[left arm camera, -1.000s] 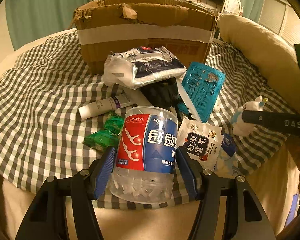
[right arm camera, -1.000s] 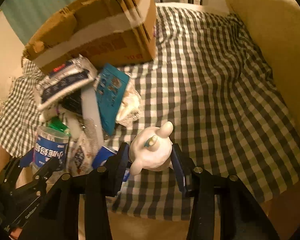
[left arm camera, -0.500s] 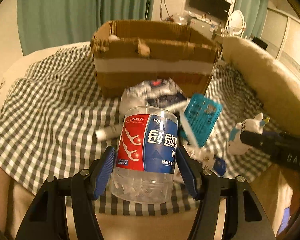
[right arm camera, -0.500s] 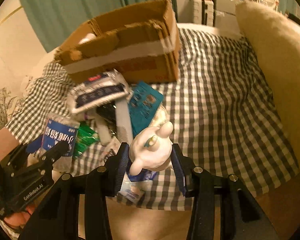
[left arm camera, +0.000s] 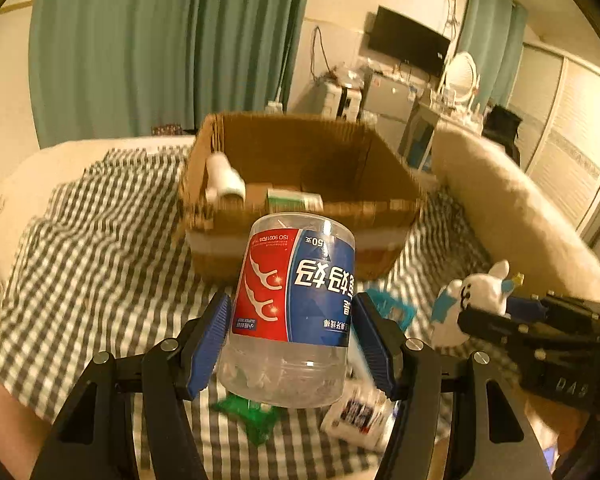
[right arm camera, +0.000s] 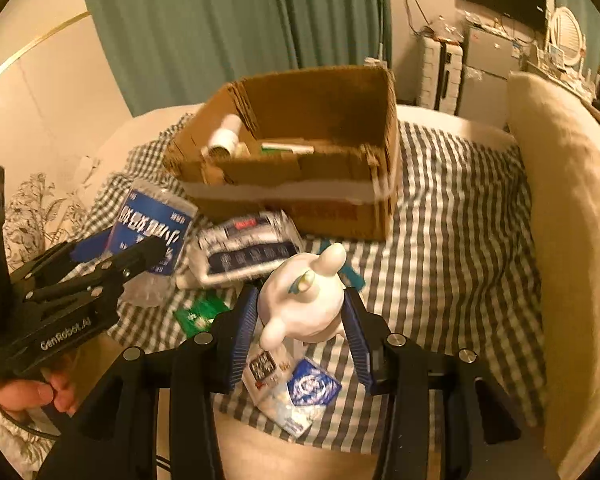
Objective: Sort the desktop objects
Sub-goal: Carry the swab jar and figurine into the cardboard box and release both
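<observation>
Raised since the earlier frame: left gripper (left arm camera: 292,336), clamped on clear plastic floss-pick jar with red-and-blue label (left arm camera: 296,304); right gripper (right arm camera: 300,320), clamped on white rabbit-eared figurine (right arm camera: 304,300). Both items hang above the grey-and-white checked cloth (right arm camera: 460,216), near side of open brown cardboard box (left arm camera: 304,176).

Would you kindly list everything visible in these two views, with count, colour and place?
Cardboard box: one, brown, open, at the back of the checked cloth.
White bottle: one, inside the box, left corner.
Green-and-white packet: one, inside the box.
Floss-pick jar: one, clear with red-and-blue label, between the left claw's pads.
Rabbit toy: one, white, between the right claw's pads.
Wipes pack: one, white and navy, in front of the box.
Green sachet: one, on the cloth.
Snack packets: about two, white and blue, near edge.
Checked cloth: one, grey and white.
Cushion: one, cream, right.
Left claw: black, blue pads.
Right claw: black, blue pads.
Hand: one, on the left claw's handle.
</observation>
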### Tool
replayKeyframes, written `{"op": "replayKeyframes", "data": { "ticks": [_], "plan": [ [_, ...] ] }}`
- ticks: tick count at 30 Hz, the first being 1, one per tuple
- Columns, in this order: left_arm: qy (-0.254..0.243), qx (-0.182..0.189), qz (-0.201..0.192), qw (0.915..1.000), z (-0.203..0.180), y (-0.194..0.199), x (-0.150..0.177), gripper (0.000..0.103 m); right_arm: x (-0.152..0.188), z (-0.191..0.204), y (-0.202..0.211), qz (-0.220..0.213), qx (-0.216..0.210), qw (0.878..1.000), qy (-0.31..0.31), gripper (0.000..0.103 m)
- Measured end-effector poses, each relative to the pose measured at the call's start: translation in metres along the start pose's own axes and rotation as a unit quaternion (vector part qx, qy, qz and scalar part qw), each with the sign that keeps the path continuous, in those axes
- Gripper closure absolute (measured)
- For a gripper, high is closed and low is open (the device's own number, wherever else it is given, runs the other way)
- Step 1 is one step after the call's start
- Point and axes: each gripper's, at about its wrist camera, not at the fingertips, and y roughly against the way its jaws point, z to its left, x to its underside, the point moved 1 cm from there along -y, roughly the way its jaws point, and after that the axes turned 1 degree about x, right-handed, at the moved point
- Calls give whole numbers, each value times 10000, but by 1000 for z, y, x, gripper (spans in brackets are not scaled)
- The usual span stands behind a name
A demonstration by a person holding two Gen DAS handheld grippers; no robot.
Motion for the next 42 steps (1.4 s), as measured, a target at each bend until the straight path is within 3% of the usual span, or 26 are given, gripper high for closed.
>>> {"op": "replayKeyframes", "data": {
  "ticks": [6, 12, 23, 27, 33, 39, 42],
  "plan": [
    [-162, 26, -367, 9992, 1, 10, -58, 39, -41, 7, 22, -401, 62, 9989, 239, 60],
    [-222, -91, -535, 9983, 10, 11, -95, 39, -81, 19, 32, -636, 200, 9957, 640, 60],
    [-279, -382, -451, 9979, 23, -43, -140, 39, -145, 28, 1, -830, 397, 9904, 1030, 60],
    [-226, -409, -364, 9982, 28, -69, -148, 39, -163, 21, -25, -838, 253, 9925, 852, 61],
    [-633, -727, -100, 9953, 31, -112, -145, 39, -173, -2, -74, -663, -18, 9969, 433, 60],
    [-306, -642, 278, 9971, 47, -155, -140, 39, -171, -15, -110, -500, -111, 9983, 280, 60],
    [-378, -626, 318, 9968, 46, -164, -136, 40, -167, -24, -118, -485, -69, 9984, 284, 60]
  ]
}}
